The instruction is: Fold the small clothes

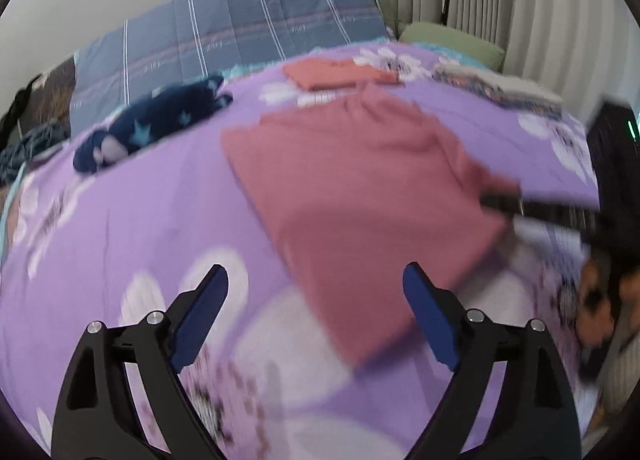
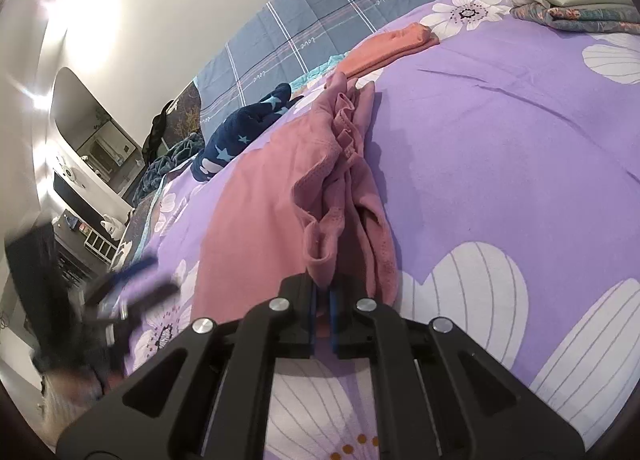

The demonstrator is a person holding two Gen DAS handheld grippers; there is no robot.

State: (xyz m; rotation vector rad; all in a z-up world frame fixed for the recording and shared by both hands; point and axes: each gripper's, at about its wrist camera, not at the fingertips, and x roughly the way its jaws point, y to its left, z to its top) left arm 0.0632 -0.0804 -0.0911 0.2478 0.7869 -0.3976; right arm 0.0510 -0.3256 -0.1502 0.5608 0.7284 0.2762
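Note:
A pink garment (image 1: 360, 180) lies spread on the purple flowered bedspread (image 1: 140, 200). My left gripper (image 1: 316, 280) is open and empty, just above the garment's near left corner. My right gripper (image 2: 324, 292) is shut on the bunched right edge of the pink garment (image 2: 280, 200). It also shows in the left wrist view (image 1: 504, 200), blurred, at the garment's right edge. The left gripper shows blurred at the left of the right wrist view (image 2: 128, 280).
A folded orange garment (image 1: 332, 72) lies farther back on the bed. A dark blue star-print garment (image 1: 160, 120) lies at the back left. A stack of folded clothes (image 2: 580, 8) sits at the back right, near a green pillow (image 1: 452, 40).

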